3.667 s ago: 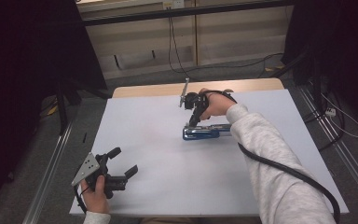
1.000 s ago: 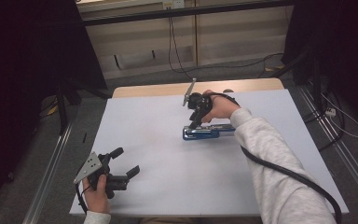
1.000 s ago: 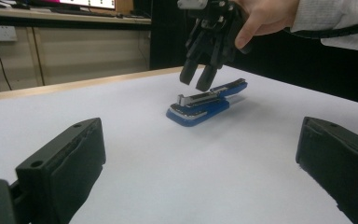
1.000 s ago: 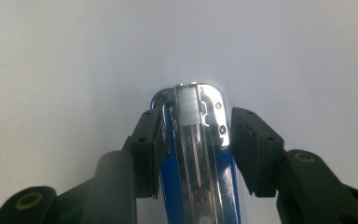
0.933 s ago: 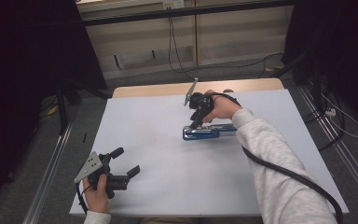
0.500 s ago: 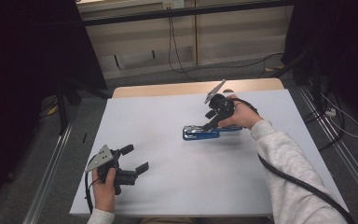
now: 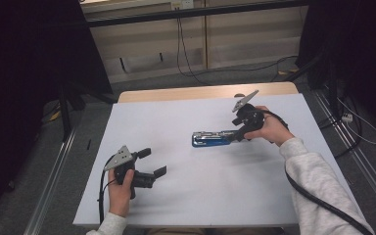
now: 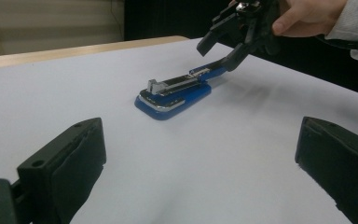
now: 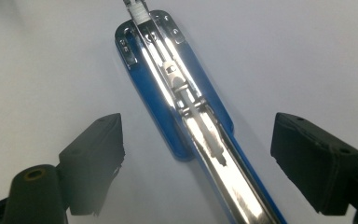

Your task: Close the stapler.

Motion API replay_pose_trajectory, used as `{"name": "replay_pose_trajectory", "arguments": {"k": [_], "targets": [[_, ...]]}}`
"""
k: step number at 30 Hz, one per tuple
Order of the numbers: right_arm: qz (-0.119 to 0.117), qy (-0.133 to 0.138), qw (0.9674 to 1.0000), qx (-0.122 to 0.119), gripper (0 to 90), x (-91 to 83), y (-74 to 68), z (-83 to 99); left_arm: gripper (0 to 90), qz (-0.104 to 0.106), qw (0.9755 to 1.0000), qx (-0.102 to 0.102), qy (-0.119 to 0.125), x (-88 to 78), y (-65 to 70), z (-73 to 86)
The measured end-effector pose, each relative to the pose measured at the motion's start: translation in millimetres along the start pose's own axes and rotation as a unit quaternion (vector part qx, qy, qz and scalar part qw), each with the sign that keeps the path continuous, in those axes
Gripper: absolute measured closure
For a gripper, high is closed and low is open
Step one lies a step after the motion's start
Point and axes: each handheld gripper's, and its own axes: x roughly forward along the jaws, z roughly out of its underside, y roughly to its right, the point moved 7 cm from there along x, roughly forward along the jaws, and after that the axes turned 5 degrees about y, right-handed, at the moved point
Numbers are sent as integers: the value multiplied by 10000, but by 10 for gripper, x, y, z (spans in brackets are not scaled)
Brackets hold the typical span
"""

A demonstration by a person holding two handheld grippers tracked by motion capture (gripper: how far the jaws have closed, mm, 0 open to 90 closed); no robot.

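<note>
Stapler [image 7: 214,139], blue and chrome, lies flat mid-table on the white sheet [image 7: 215,196] between my right gripper's [image 9: 196,163] just-widened jaws, untouched; I judge it stiff, weighty and slick on the metal, best pinched across its narrow painted sides near the middle.

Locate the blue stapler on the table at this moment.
In the high view the blue stapler lies flat right of centre on the white table, its right end under the right gripper.

White-topped table [image 7: 186,205]; grey floor [image 7: 142,83], cables [image 7: 191,68]; pale wall panels [image 7: 235,39] behind.
</note>
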Motion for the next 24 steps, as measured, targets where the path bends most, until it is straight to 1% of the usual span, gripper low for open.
{"name": "replay_pose_trajectory", "arguments": {"k": [1,3,4,5,6,8,9,10,11,12,14,15,16,17,18,19,20,23,24], "targets": [[0,0,10000,0,167,0,0,0,18,0,10000,0,0,0,0,0],[112,42,9999,14,160,-46,1,70,18,12,10000,-56,-38,64,-3,-11],[164,28,9999,8,156,-64,0,96,18,-11,10000,-39,-62,88,-8,-13],[164,28,9999,8,156,-64,0,96,19,-11,10000,-39,-62,88,-8,-13],[235,41,9997,-15,147,-79,1,119,19,5,9999,-37,-95,116,-5,-12],[275,169,9994,90,130,-120,-10,189,25,-13,9999,-45,-118,176,-15,-16],[275,169,9994,90,130,-120,-10,189,25,-16,9999,-77,-139,204,-18,-16],[374,225,9989,169,119,-145,9,237,26,-81,9998,-54,-183,259,-38,-19],[374,225,9989,169,119,-145,9,237,26,-81,9998,-54,-183,259,-38,-19],[426,252,9985,213,115,-182,24,276,30,-114,9997,-36,-199,285,-44,-22],[437,278,9984,246,113,-199,28,290,30,-84,9997,-33,-244,334,-51,-28],[462,296,9982,258,112,-215,33,306,30,-109,9996,-23,-246,358,-59,-34],[561,339,9974,309,108,-243,47,336,30,-145,9996,-24,-229,383,-72,-38],[561,339,9974,309,108,-243,47,336,30,-148,9996,-46,-217,405,-87,-39],[637,420,9964,366,104,-274,56,355,31,-180,9995,-84,-249,430,-103,-36],[637,420,9964,366,104,-274,56,355,31,-228,9993,-65,-286,456,-122,-35],[654,482,9958,431,100,-308,56,372,35,-325,9989,-64,-340,505,-152,-36],[715,526,9949,480,98,-352,55,398,36,-334,9988,-107,-340,553,-162,-46],[737,542,9945,502,96,-379,50,425,37,-342,9988,-108,-324,603,-172,-49]]}}
